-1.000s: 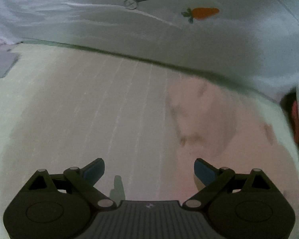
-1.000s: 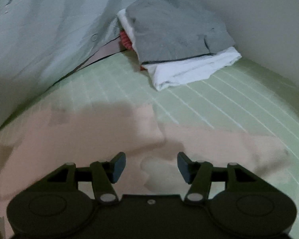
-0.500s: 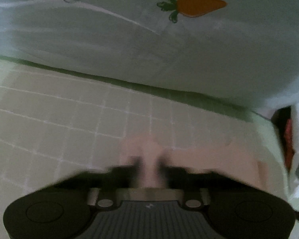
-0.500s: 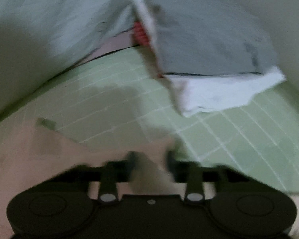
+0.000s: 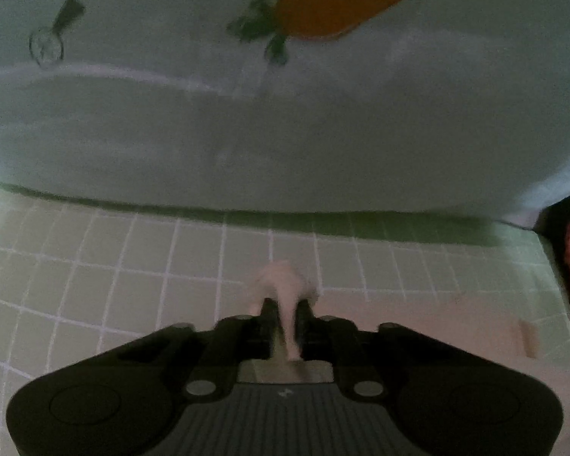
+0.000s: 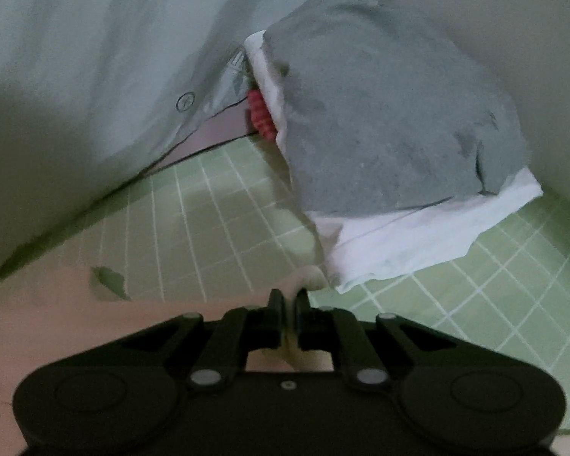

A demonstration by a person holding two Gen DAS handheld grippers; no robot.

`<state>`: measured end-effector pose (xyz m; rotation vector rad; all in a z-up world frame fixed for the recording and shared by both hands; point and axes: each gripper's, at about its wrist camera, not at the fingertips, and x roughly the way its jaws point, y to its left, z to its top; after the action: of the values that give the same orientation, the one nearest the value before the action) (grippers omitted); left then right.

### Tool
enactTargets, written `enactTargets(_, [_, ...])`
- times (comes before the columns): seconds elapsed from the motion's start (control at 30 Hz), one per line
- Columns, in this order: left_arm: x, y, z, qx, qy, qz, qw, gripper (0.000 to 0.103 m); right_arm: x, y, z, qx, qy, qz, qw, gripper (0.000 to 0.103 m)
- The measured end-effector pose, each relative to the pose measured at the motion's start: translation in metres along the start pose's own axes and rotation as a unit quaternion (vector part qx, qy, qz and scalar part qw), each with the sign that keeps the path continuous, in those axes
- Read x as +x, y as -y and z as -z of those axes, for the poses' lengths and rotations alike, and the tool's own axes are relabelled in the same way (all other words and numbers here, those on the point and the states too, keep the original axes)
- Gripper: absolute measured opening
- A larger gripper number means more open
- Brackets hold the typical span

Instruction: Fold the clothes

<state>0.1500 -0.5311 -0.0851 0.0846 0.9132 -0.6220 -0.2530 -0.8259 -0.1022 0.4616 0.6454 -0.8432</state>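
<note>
I am working in a home bedroom: a green grid-checked bedsheet (image 6: pixel 224 205), a carrot-printed pale quilt (image 5: pixel 285 121) at twelve o'clock, folded grey and white laundry (image 6: pixel 391 144) at one o'clock.

Both pictures are dim and a little blurry. The corners are black and lines bend near the edges. A dark shadow lies under the pale quilt (image 5: pixel 285 144) across the middle.

Dim light. Green grid-lined sheet (image 6: pixel 216 205) as work surface; pale quilt (image 5: pixel 285 133) with carrot print (image 5: pixel 338 9) behind; plain wall (image 6: pixel 513 38).
</note>
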Motion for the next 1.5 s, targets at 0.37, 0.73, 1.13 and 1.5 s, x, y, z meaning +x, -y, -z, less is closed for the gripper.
enactTargets(0.37, [-0.127, -0.003, 0.053, -0.011, 0.062, -0.013, 0.9979, 0.084, -0.079, -0.043, 0.021, -0.065, 0.064, -0.069, 0.993, 0.007])
enactTargets(0.73, [-0.213, -0.057, 0.169, -0.041, -0.012, -0.03, 0.9986, 0.084, -0.158, -0.135, 0.136, -0.192, 0.023, -0.174, 0.966, 0.007])
enactTargets(1.13, [-0.238, -0.036, 0.21, 0.001, -0.033, -0.011, 0.9994, 0.084, -0.203, -0.109, 0.207, -0.102, -0.008, -0.17, 0.98, 0.103])
enactTargets(1.5, [-0.192, 0.067, 0.238, 0.04, -0.069, 0.072, 0.9942, 0.061, -0.193, -0.002, 0.209, -0.071, -0.02, -0.07, 0.995, 0.103])
